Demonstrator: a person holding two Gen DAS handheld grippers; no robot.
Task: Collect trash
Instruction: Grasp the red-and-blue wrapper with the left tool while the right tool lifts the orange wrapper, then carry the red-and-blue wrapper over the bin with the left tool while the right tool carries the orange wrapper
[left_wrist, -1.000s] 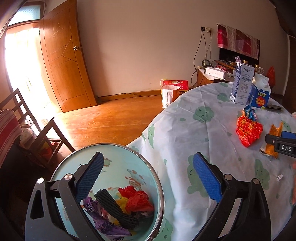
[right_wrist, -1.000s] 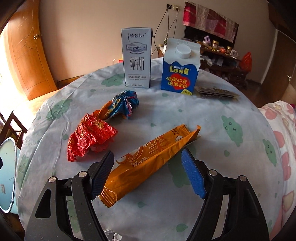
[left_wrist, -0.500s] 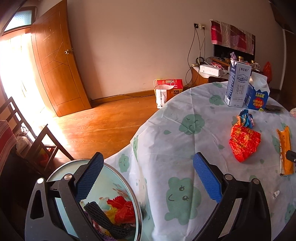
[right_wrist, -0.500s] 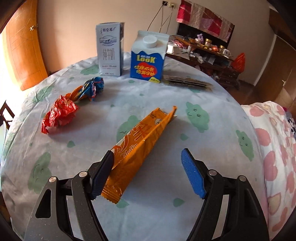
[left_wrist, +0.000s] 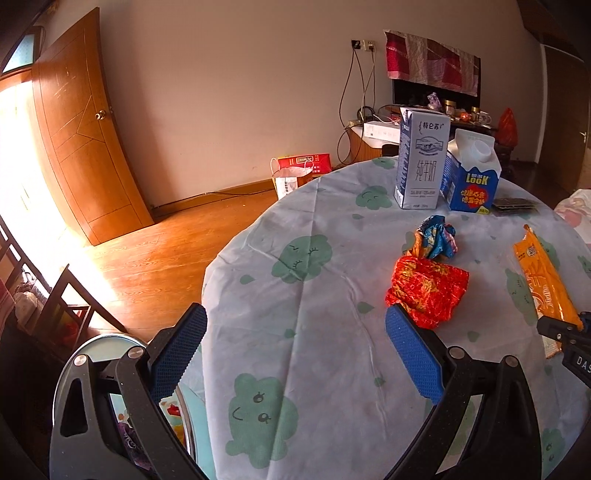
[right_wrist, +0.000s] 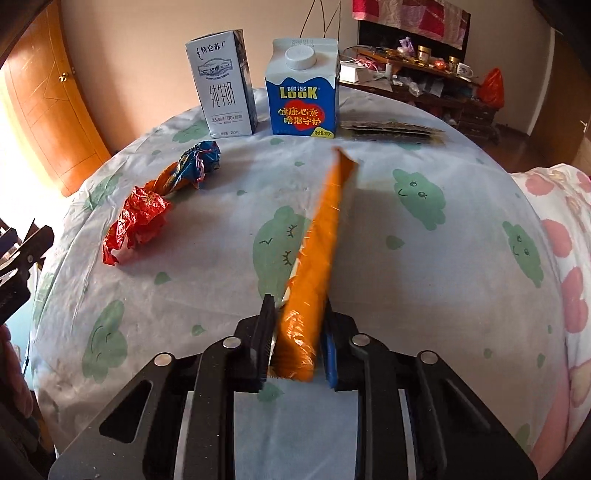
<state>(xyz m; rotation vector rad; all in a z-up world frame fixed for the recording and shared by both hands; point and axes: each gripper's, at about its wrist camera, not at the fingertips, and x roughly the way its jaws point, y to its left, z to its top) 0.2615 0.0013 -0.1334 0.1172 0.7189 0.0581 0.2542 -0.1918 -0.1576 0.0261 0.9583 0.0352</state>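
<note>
Wrapper (right_wrist: 317, 258) end pinched btwn right gripper (right_wrist: 295, 332) pads; jaws just closed

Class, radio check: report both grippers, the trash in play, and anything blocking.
Right gripper just closed, shut on orange wrapper. Left gripper open, empty. Red wrapper waiting on table. Nothing blocking.
</note>
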